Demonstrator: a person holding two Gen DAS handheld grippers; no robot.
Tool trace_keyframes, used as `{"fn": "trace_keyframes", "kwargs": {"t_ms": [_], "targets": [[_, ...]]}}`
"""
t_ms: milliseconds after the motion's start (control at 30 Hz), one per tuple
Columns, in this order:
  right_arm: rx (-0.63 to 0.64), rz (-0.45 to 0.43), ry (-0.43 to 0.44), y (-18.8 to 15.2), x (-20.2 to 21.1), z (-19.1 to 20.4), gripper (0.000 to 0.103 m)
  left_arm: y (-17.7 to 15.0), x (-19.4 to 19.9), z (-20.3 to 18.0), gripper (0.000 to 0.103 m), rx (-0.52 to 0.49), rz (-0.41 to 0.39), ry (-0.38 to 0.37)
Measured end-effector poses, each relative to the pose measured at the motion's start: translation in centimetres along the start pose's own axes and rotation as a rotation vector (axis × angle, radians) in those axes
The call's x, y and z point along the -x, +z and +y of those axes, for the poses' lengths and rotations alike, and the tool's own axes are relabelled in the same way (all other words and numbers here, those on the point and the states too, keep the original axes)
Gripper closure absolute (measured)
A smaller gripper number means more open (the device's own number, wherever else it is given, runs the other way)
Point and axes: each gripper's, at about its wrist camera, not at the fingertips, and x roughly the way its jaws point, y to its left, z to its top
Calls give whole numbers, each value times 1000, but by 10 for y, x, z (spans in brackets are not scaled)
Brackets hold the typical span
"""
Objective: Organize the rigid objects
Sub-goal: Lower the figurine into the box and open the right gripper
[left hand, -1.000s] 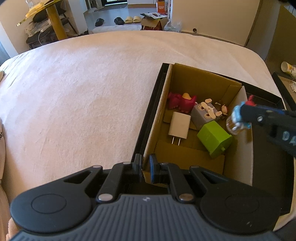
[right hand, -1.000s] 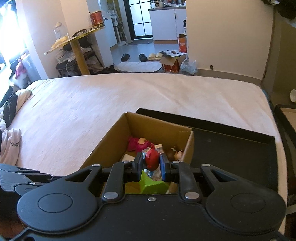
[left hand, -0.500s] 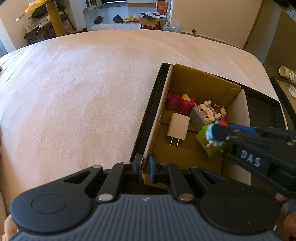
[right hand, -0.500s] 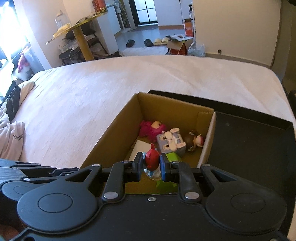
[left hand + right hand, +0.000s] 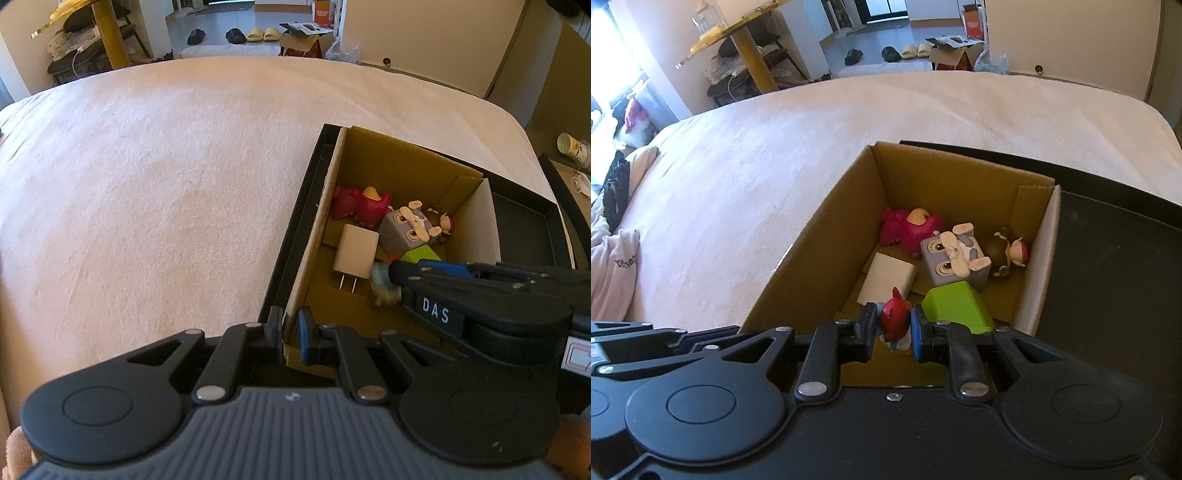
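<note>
A brown cardboard box (image 5: 406,162) (image 5: 812,258) sits in a black tray (image 5: 1108,258) on the bed. My left gripper (image 5: 290,325) is shut on the box's near corner wall. My right gripper (image 5: 894,325) (image 5: 393,269) is shut on a small figurine (image 5: 895,319) (image 5: 384,286) with a red head and pale blue body, held low inside the box. Beside it lie a white charger (image 5: 888,277) and a green block (image 5: 956,306). Farther back are a grey cube toy (image 5: 955,260), a pink toy (image 5: 908,229) and a brown figure (image 5: 1008,254).
The pale bed cover (image 5: 166,184) stretches left and behind the box. Clothes (image 5: 617,258) lie at the bed's left edge. A second black tray (image 5: 569,206) and a paper cup (image 5: 572,147) stand off to the right.
My right gripper has come down into the box with the figurine, from above the right wall to low beside the charger. The left gripper has stayed on the box corner.
</note>
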Motion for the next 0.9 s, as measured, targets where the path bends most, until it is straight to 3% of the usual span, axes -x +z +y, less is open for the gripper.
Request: {"fn": "trace_keyframes", "kwargs": {"t_ms": [567, 900], "targets": [[-60, -89, 0, -5, 50, -17, 81, 1, 1, -2, 95, -4, 14, 3], [-118, -146, -34, -21, 84, -36, 79, 0, 28, 1, 94, -8, -40, -6]]}}
